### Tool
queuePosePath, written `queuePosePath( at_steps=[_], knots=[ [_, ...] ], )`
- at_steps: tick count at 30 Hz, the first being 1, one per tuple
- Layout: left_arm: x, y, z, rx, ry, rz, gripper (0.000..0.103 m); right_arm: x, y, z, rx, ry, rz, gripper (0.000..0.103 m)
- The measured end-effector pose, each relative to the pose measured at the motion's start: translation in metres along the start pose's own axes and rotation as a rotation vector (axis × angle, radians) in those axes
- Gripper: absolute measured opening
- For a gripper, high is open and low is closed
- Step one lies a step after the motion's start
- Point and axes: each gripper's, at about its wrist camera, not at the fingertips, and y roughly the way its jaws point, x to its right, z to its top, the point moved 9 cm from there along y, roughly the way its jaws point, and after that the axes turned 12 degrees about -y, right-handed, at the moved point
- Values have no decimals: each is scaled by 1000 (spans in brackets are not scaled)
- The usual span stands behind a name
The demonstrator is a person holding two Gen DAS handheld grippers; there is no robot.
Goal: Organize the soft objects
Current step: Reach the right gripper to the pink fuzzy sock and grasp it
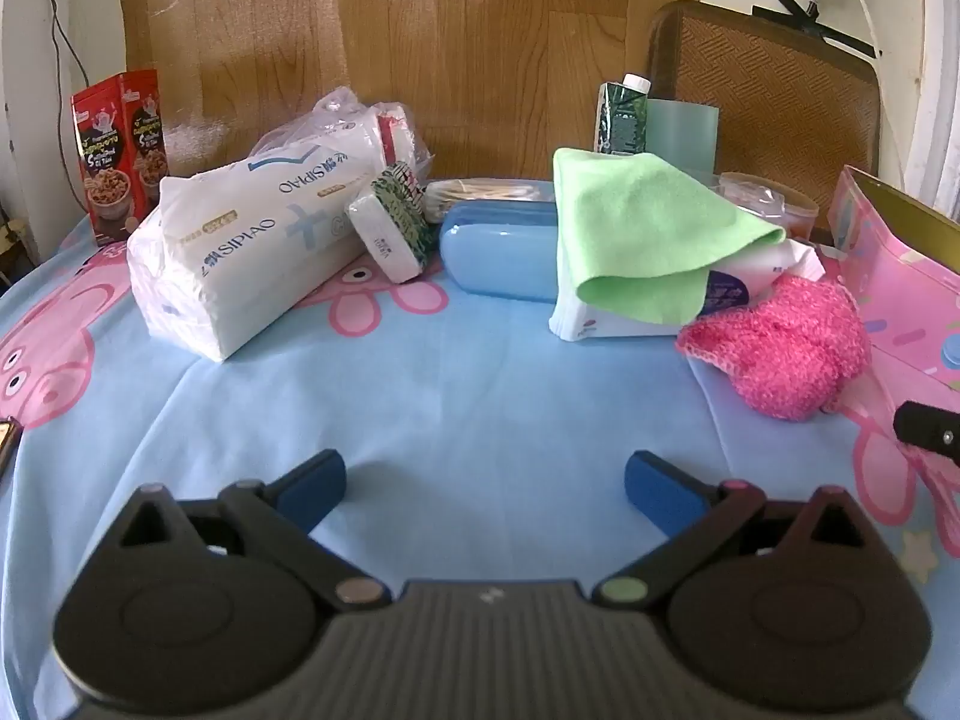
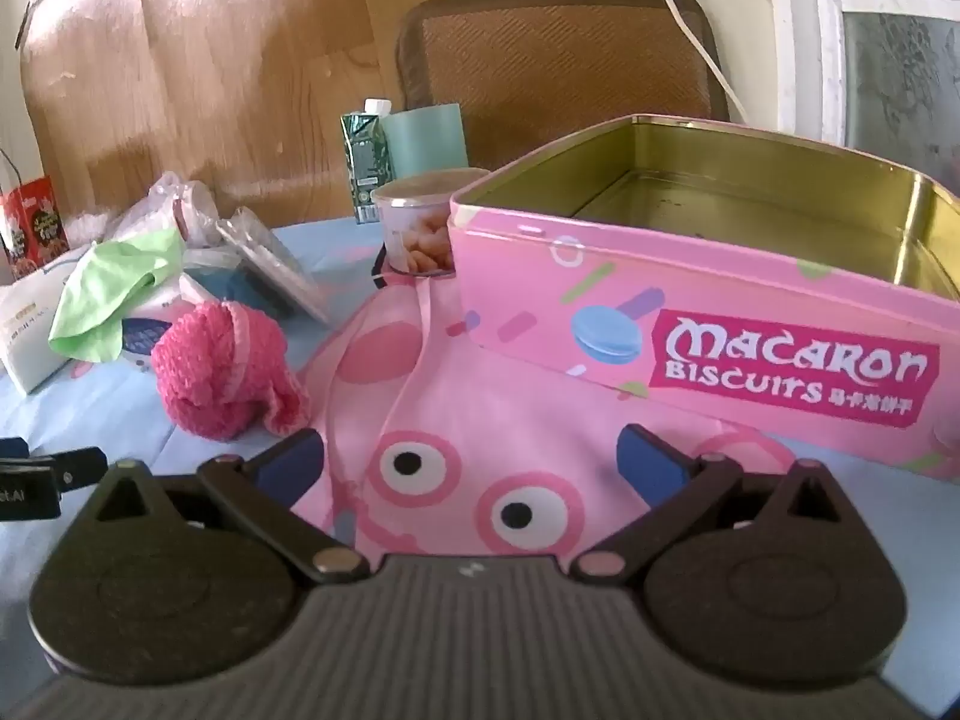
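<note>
A fuzzy pink cloth (image 1: pixel 786 354) lies bunched on the blue cartoon tablecloth (image 1: pixel 450 396), to the right of a green cloth (image 1: pixel 636 234) draped over a white tissue pack (image 1: pixel 606 315). In the right wrist view the pink cloth (image 2: pixel 222 366) is at left and the green cloth (image 2: pixel 108 300) behind it. An open, empty pink biscuit tin (image 2: pixel 720 312) stands at right; its edge shows in the left wrist view (image 1: pixel 900 276). My left gripper (image 1: pixel 485 489) is open and empty, low over bare tablecloth. My right gripper (image 2: pixel 474 462) is open and empty, in front of the tin.
A large tissue pack (image 1: pixel 240 258), a small patterned box (image 1: pixel 393 228), a blue case (image 1: pixel 504 252), a red snack box (image 1: pixel 120 156), a green carton (image 1: pixel 621 114) and a snack cup (image 2: pixel 420 228) crowd the back. A woven chair back (image 2: pixel 564 48) stands behind.
</note>
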Motion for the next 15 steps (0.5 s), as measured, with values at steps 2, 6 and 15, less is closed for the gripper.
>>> queuePosePath(
  at_steps=[2,6,15],
  knots=[
    [0,0,0,1,2,-7,103,-3,1,1,1,5,3,103],
    [-1,-3,-1,7,12,-50,103,-2,1,4,14,34,21,103],
    [-50,-14,22,91,-153,-29,99,-47,-21,14,140,-166,129,98]
  ],
)
